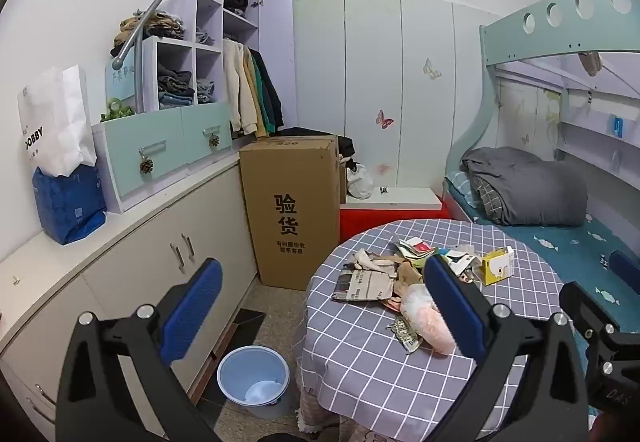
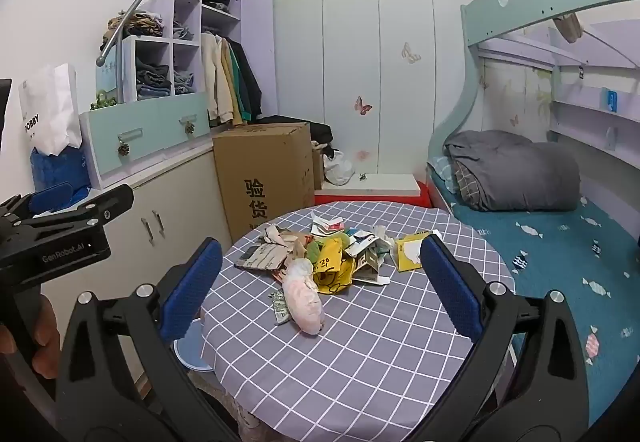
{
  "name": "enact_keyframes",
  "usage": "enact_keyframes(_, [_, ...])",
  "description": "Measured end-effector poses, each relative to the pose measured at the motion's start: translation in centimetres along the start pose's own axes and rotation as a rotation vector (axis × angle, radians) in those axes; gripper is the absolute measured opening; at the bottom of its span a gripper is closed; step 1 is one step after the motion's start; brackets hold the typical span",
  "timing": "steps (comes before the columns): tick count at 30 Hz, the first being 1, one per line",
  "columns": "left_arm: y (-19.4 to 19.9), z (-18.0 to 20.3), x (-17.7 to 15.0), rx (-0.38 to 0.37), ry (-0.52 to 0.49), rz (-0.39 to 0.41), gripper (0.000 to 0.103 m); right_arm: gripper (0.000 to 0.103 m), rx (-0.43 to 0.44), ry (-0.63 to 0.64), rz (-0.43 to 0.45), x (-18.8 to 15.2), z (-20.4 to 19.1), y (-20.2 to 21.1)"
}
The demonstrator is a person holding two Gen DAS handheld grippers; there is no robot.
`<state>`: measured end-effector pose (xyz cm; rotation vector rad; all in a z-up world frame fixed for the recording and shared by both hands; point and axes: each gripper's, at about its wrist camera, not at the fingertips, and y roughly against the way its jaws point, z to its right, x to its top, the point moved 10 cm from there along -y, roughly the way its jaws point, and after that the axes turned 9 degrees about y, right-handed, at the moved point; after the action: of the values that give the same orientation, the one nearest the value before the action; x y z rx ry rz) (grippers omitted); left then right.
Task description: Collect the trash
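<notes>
Ahead of both claws: trash pile (image 2: 320, 258) is lying on the table (image 2: 360, 362).
Left gripper (image 1: 320, 306): gaping wide, holding nothing.
Right gripper (image 2: 320, 294): gaping wide, touching nothing.

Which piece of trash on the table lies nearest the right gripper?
The pale pink crumpled bag. It sits at the front of the pile on the checked tablecloth, closer to the open right gripper than the yellow wrapper and yellow box behind it.
</notes>
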<state>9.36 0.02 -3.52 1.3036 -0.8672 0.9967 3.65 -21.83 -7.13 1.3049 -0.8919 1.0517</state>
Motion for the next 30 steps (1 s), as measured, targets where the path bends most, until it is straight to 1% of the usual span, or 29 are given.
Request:
enact_keyframes(6, [-0.1, 0.0, -0.2, -0.014, 0.006, -0.010, 0.099, 0.097, -0.004, -0.001, 0.008, 0.2, 0.3, 0.1])
enact_keyframes(10, [-0.7, 0.3, -0.7, -0.013, 0.004, -0.017, 0.099, 0.097, -0.005, -0.008, 0.003, -1.1, 0.1, -1.3])
enact_keyframes(11, [-1.3, 0.3, -0.8, -0.012, 0.004, -0.024, 0.099, 0.097, -0.007, -0.010, 0.001, -1.2, 0.1, -1.0])
enact_keyframes(13, [-1.2, 0.5, -1.0, -0.015, 0.003, -0.020, 0.099, 0.097, -0.004, -0.015, -0.004, -1.5, 0.3, -1.3])
enact_keyframes(15, [-1.9, 0.8, -0.7, -0.016, 0.000, -0.035, 0.099, 0.097, 0.001, -0.018, -0.027, -0.8, 0.8, -1.6])
enact_keyframes(30, [-2.8, 1.9, -1.4, -0.019, -0.013, -0.048, 0.099, 0.097, 0.014, -0.027, -0.049, -1.5, 1.0, -2.8])
